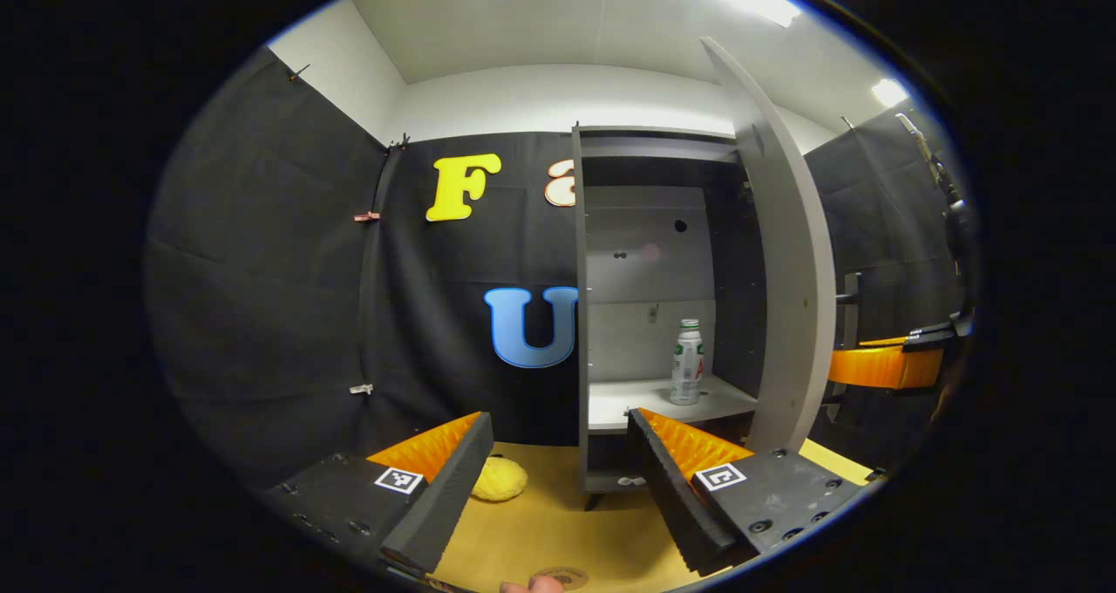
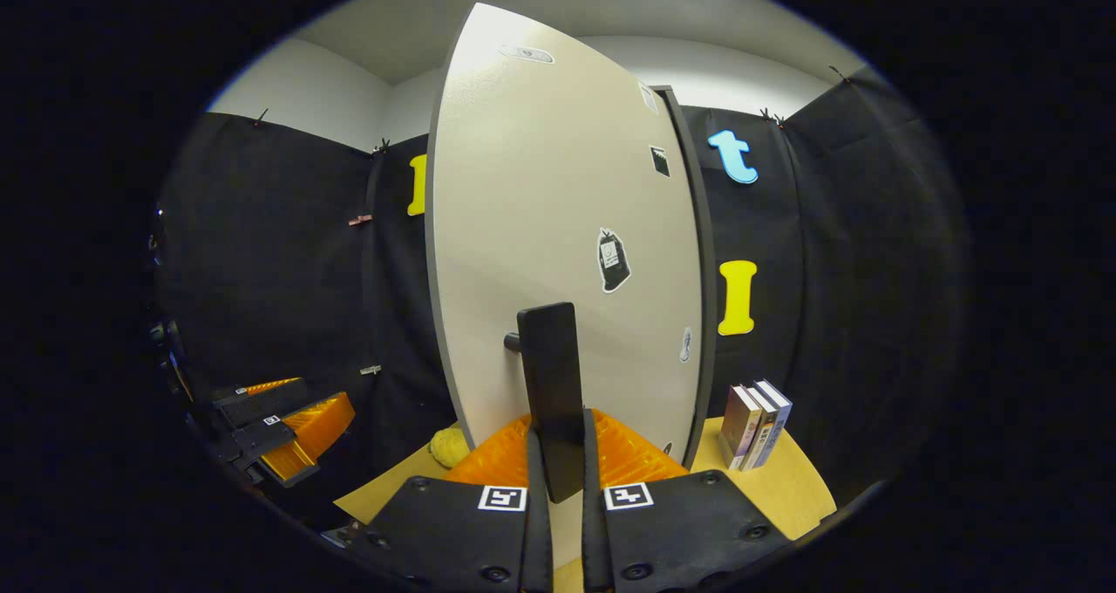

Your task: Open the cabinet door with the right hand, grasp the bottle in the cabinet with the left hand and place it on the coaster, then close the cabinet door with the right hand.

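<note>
left gripper view: your left claw [image 1: 558,453] is spread wide, holding nothing, with free space ahead to the bottle [image 1: 687,362] upright on the cabinet shelf [image 1: 628,399]. right gripper view: your right claw [image 2: 560,466] pinches the door handle [image 2: 551,392]; the door [image 2: 558,227] stands swung out.

My right tongs [image 2: 558,453] are clamping the door's [image 2: 558,183] matt black handle [image 2: 549,375]; the door is showing a smooth, satin laminate. The bottle [image 1: 686,362] is looking like glossy plastic. The desk [image 1: 558,523] is showing smooth pale wood, the wall [image 1: 261,270] matt cloth.
</note>
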